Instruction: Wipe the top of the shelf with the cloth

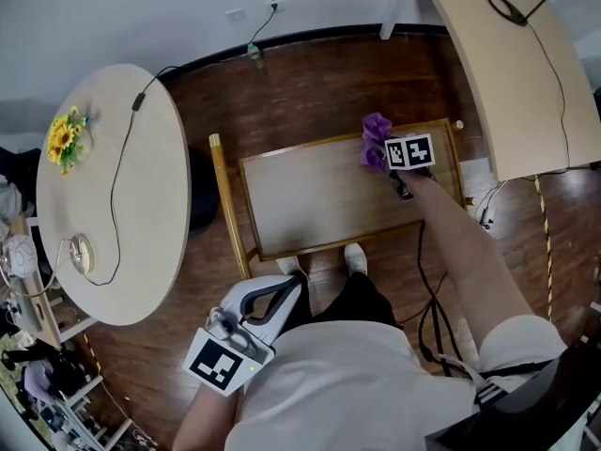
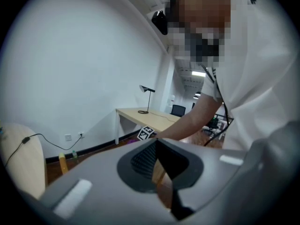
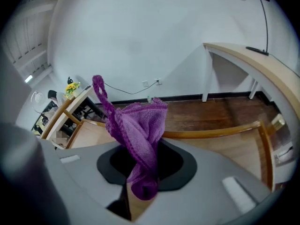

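The shelf top (image 1: 319,205) is a pale wooden panel with a raised rim, seen just beyond the person's feet in the head view. A purple cloth (image 1: 376,139) hangs bunched over its far right corner, and my right gripper (image 1: 383,154) is shut on it at arm's length. In the right gripper view the cloth (image 3: 138,130) rises crumpled out of the right gripper (image 3: 143,161), with the shelf's rim (image 3: 211,134) beyond. My left gripper (image 1: 270,304) is held back near the person's waist, off the shelf. Its jaws (image 2: 157,161) stand shut with nothing in them.
A round pale table (image 1: 141,252) stands at the left with yellow flowers (image 1: 64,139) and a cable on it. A long desk (image 1: 512,73) with a lamp stands at the right. Cables (image 1: 432,318) trail on the wooden floor beside the shelf.
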